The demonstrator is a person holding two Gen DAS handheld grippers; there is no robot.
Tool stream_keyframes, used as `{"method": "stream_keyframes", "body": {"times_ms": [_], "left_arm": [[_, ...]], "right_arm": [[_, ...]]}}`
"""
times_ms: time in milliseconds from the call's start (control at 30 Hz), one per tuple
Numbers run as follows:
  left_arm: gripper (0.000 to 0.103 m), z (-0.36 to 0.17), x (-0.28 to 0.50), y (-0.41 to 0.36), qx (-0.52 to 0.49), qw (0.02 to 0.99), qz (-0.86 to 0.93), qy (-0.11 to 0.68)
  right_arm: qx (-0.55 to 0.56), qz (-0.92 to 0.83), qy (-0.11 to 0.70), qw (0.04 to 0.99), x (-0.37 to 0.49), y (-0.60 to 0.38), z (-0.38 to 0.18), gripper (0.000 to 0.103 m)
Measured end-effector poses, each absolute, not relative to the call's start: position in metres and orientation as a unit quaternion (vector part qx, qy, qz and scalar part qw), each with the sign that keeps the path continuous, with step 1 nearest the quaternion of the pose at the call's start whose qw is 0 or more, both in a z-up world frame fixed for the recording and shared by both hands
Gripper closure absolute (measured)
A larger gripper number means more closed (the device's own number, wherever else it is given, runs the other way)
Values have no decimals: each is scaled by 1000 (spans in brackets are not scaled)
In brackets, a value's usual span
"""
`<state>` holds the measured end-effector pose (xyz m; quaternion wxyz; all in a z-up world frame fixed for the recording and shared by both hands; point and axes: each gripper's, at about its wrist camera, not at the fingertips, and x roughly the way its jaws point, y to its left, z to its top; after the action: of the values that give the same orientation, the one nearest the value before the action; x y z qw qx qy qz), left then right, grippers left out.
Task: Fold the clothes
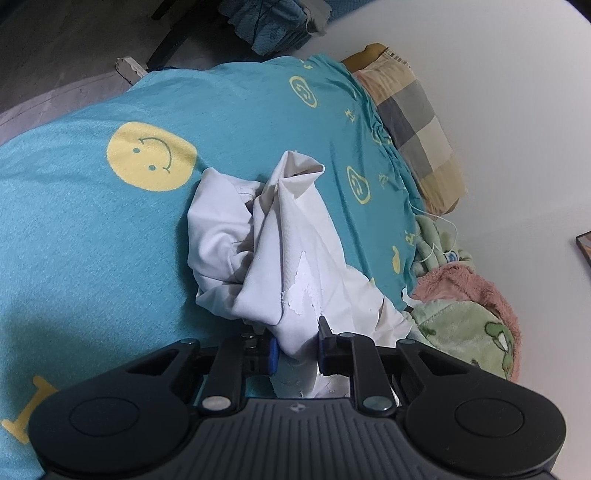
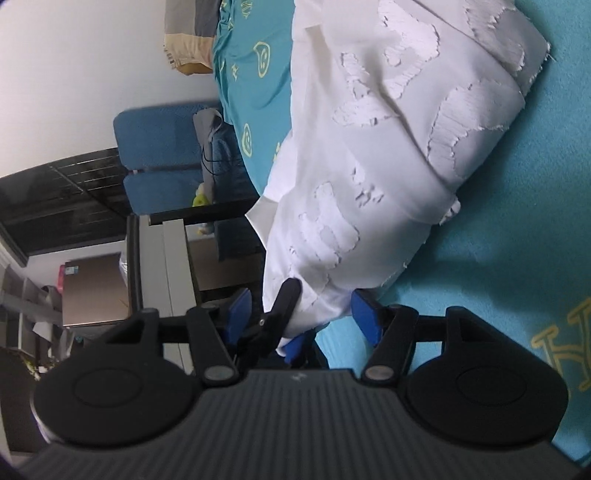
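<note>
A crumpled white garment (image 1: pixel 280 240) with frayed, torn patches lies on a teal bedsheet (image 1: pixel 110 240) printed with yellow smiley faces. At the bottom of the left wrist view, my left gripper (image 1: pixel 298 349) is shut on the near end of that garment, its blue pads pinching the cloth. In the right wrist view the garment (image 2: pixel 388 166) runs up and to the right across the sheet (image 2: pixel 498 258). My right gripper (image 2: pixel 301 317) stands open and wide. The pinched end of the garment and the left gripper's fingers (image 2: pixel 282 302) sit between its blue pads.
A checked pillow (image 1: pixel 417 122), a pink towel (image 1: pixel 480 280) and a green plush blanket (image 1: pixel 461 325) line the bed's wall side. Beyond the bed's edge stand a blue chair (image 2: pixel 159 147) and a desk (image 2: pixel 162 258). Folded teal fabric (image 1: pixel 266 22) lies past the bed's far end.
</note>
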<state>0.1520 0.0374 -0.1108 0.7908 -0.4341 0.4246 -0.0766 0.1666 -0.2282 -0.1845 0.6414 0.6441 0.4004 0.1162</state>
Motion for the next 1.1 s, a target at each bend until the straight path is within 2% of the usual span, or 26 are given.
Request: {"method": "stream_keyframes", "body": {"times_ms": [367, 400, 433, 467, 600, 833, 900, 967, 1033, 1100], "left_arm": [[84, -114, 151, 49, -462, 777, -91, 417], [84, -114, 151, 49, -464, 777, -93, 415], [85, -113, 151, 50, -467, 777, -96, 412], [85, -113, 151, 50, -469, 776, -99, 409], [85, -111, 151, 51, -475, 776, -106, 401], [85, -112, 152, 50, -482, 771, -103, 403], [85, -113, 152, 51, -483, 770, -103, 404], [85, -115, 152, 51, -486, 767, -100, 406], [84, -119, 153, 53, -495, 760, -94, 411], [83, -125, 154, 55, -503, 751, -88, 419]], "right_arm": [[677, 89, 381, 624, 157, -241, -188, 40], [679, 92, 383, 619, 156, -240, -188, 34], [682, 97, 388, 613, 156, -238, -188, 23], [684, 102, 392, 607, 156, -235, -188, 20], [670, 120, 403, 612, 163, -225, -190, 19], [683, 17, 339, 647, 153, -264, -196, 19], [678, 4, 328, 658, 152, -270, -194, 23], [666, -5, 327, 670, 151, -269, -190, 33], [649, -12, 331, 685, 152, -267, -188, 50], [637, -16, 334, 694, 154, -268, -187, 60]]}}
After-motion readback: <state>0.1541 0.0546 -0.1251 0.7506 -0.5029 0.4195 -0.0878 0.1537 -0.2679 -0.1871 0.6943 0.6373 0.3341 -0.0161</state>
